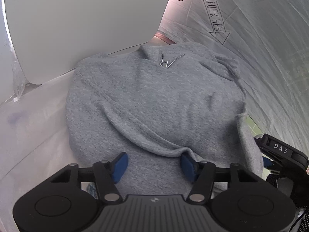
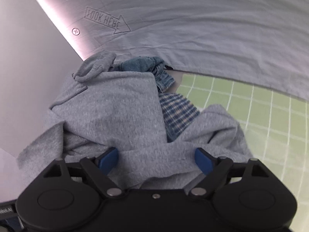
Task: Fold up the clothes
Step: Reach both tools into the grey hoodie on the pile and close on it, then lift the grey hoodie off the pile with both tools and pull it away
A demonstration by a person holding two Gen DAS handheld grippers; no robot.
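Both grippers sat on the grey sweater (image 1: 150,100): left gripper (image 1: 153,164) jaws half-spread, right gripper (image 2: 156,159) jaws wider, fabric between the pads, grip unclear. Sweater lay on the white-covered table (image 1: 34,127), over a denim piece (image 2: 143,63) and plaid cloth (image 2: 177,114). No containers visible.

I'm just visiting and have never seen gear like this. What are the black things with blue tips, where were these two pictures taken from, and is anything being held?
There is no robot here: a person holds a two-finger tool in each hand, with a camera on each looking along its blue pads. One picture comes from the left gripper, the other from the right gripper. Both hover low over a grey zip-neck sweater lying on a surface under a pale sheet. Beside it sit a blue checked cloth and a denim piece. In both pictures the pads stand apart with sweater fabric between them, so nothing looks clamped yet. The job is folding clothes.
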